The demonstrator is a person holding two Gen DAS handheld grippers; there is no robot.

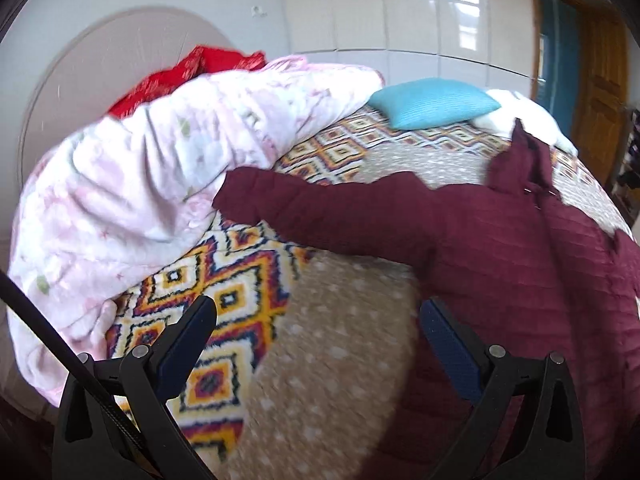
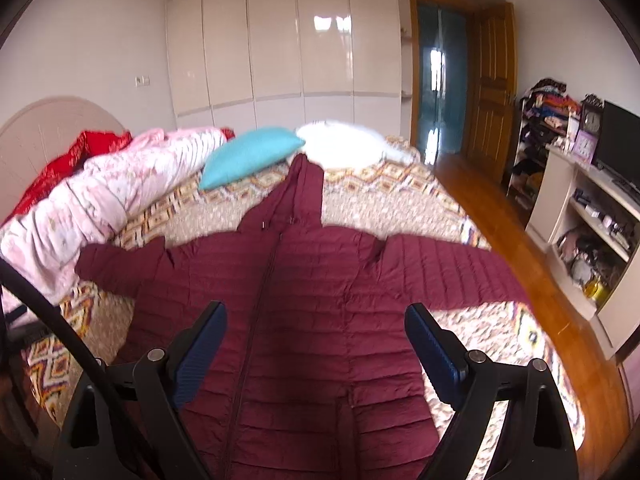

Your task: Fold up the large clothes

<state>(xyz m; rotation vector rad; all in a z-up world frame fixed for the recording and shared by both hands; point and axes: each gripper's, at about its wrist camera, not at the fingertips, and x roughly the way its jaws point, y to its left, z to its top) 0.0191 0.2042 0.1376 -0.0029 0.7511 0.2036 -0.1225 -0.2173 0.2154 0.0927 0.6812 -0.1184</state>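
Note:
A maroon quilted hooded jacket [image 2: 312, 280] lies spread flat on the bed, zipper up, hood pointing toward the far pillows, both sleeves stretched out sideways. In the left wrist view the jacket [image 1: 500, 264] fills the right side, with its left sleeve [image 1: 304, 212] reaching toward the pink duvet. My left gripper [image 1: 318, 316] is open and empty, above the bedspread just beside the jacket's left side. My right gripper [image 2: 316, 320] is open and empty, hovering over the jacket's lower body.
A patterned tan bedspread [image 2: 400, 204] covers the bed. A rumpled pink duvet [image 1: 160, 168] and a red blanket [image 1: 192, 68] lie along the headboard side. A blue pillow [image 2: 248, 156] and a white pillow [image 2: 344, 140] sit beyond the hood. Shelves and a TV [image 2: 620, 144] stand to the right across the wooden floor.

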